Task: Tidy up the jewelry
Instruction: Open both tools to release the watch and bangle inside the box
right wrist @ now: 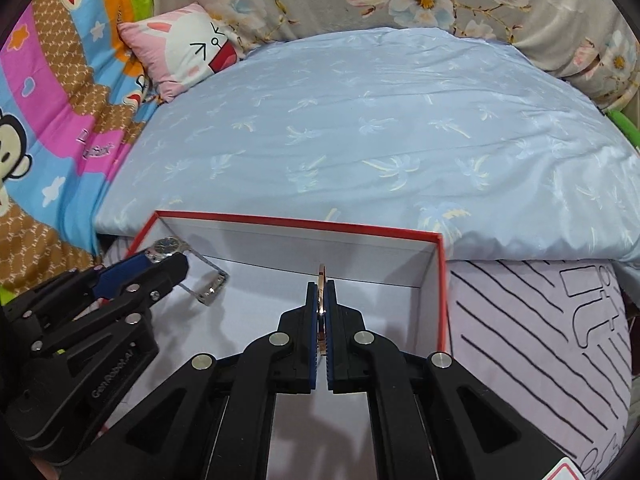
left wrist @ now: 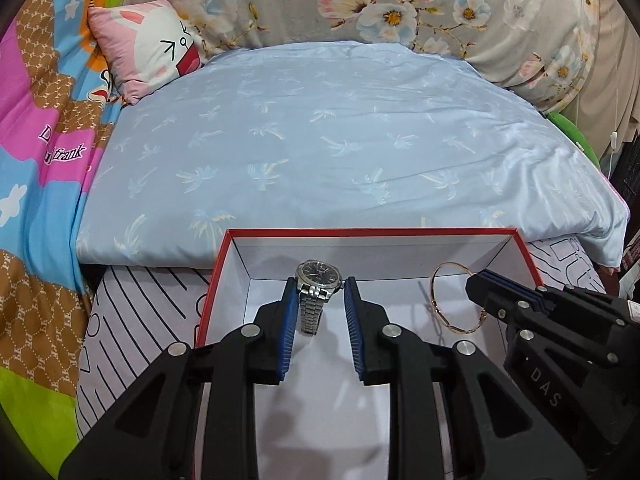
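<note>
A red box (left wrist: pixel 214 276) with a white inside sits in front of me on a striped cloth. My left gripper (left wrist: pixel 320 286) is over the box with its jaws apart around a silver watch (left wrist: pixel 316 294); the watch leans on the left pad and the right pad stands clear of it. My right gripper (right wrist: pixel 321 290) is shut on a thin gold bangle (right wrist: pixel 321 280), held edge-on over the right part of the box (right wrist: pixel 442 292). In the left wrist view the bangle (left wrist: pixel 436 300) hangs from the right gripper (left wrist: pixel 478 282). The watch (right wrist: pixel 168 249) and left gripper (right wrist: pixel 160 264) show at left in the right wrist view.
A light blue sheet with palm prints (left wrist: pixel 320 140) covers the bed beyond the box. A pink rabbit cushion (left wrist: pixel 148 46) lies at the far left. A colourful cartoon quilt (left wrist: pixel 36 160) runs along the left. A floral quilt (left wrist: pixel 440 4) lies at the back.
</note>
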Action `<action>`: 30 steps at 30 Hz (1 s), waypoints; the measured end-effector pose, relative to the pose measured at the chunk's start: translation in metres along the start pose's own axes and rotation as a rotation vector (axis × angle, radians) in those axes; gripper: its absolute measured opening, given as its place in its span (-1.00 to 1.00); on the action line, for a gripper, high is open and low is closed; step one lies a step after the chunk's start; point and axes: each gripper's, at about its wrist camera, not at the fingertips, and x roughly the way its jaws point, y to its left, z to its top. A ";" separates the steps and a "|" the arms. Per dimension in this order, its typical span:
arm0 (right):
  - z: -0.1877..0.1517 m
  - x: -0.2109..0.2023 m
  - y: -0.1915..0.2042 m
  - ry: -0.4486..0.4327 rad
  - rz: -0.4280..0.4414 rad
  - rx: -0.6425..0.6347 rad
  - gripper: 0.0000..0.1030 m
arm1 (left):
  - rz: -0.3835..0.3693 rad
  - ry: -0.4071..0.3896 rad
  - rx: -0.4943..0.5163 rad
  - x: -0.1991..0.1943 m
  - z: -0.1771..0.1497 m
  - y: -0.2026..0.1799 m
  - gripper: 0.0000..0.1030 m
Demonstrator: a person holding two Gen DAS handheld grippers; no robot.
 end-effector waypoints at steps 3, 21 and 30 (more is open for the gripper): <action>0.003 -0.002 0.002 -0.023 -0.022 -0.020 -0.59 | 0.013 -0.004 0.013 0.003 0.000 -0.003 -0.55; -0.019 -0.047 0.013 -0.085 -0.077 -0.009 -0.24 | 0.063 -0.041 -0.007 -0.021 -0.005 0.003 -0.34; -0.043 -0.093 0.015 -0.111 -0.058 -0.002 -0.24 | 0.071 -0.059 -0.016 -0.060 -0.022 0.000 -0.33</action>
